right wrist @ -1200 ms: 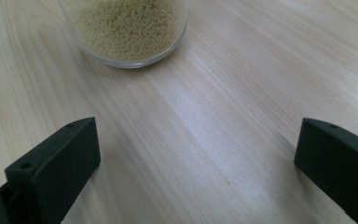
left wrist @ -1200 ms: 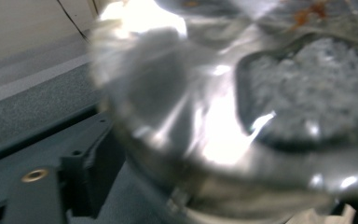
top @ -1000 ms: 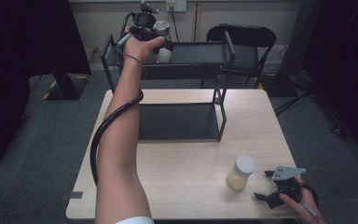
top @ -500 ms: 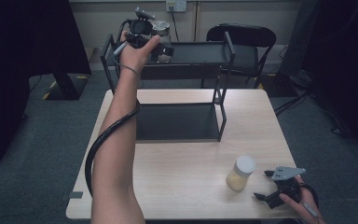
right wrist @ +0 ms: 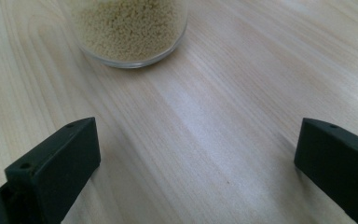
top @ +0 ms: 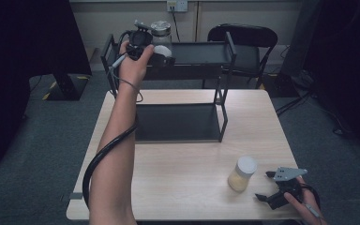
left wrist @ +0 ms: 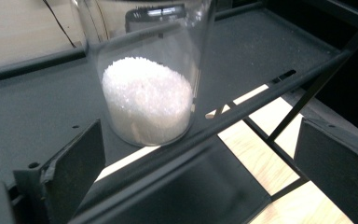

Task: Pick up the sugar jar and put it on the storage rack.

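A clear jar (top: 161, 40) holding white granules (left wrist: 147, 98) stands upright at the left end of the black rack's top shelf (top: 201, 51). My left gripper (top: 158, 54) is just in front of it, jaws spread wide and off the glass (left wrist: 204, 151); they have just been opening, with nothing between them. A second jar of yellowish grains with a white lid (top: 242, 174) stands on the table near the front right (right wrist: 130, 28). My right gripper (top: 263, 185) rests beside it, open and empty (right wrist: 198, 149).
The rack's lower shelf (top: 178, 122) sits at the table's back centre, with thin posts (top: 222, 108) at its corners. The wooden table (top: 183, 187) has bare room in front. A black chair (top: 243, 42) stands behind the rack.
The left gripper has let go of the white-granule jar and drawn back a little, toward me and down. The jar stays on the top shelf. The right hand has not moved.
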`<state>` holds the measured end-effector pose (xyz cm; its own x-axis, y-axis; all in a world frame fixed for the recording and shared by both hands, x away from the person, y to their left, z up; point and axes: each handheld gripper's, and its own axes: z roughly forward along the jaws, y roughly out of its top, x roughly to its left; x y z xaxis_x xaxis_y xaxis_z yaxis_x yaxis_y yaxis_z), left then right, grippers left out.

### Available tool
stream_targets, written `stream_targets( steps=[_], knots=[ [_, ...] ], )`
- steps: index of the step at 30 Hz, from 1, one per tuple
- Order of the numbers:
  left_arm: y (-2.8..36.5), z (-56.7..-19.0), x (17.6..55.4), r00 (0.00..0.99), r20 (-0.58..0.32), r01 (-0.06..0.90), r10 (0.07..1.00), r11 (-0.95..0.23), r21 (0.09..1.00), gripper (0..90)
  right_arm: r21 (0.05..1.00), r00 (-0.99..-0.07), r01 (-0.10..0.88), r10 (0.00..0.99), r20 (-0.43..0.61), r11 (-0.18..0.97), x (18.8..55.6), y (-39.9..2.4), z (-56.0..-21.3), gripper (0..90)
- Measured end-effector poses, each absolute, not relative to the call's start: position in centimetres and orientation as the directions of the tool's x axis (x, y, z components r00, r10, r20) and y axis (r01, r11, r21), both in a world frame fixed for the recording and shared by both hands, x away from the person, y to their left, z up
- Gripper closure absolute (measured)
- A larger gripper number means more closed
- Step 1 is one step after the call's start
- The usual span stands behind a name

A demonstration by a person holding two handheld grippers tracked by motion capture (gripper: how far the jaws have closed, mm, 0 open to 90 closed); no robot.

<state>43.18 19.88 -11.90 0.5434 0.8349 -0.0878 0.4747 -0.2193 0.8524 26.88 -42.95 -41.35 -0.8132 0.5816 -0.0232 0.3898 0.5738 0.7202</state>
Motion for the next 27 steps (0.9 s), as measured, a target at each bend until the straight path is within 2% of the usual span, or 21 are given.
stream_targets(
  steps=[27],
  knots=[
    [20.3,-15.8,41.0,0.556,-0.098,0.454,0.825,-0.203,0.868,1.8,0.721,-0.813,0.39,0.582,-0.023,0.573,26.9,-42.9,-41.4,0.0]
  ],
)
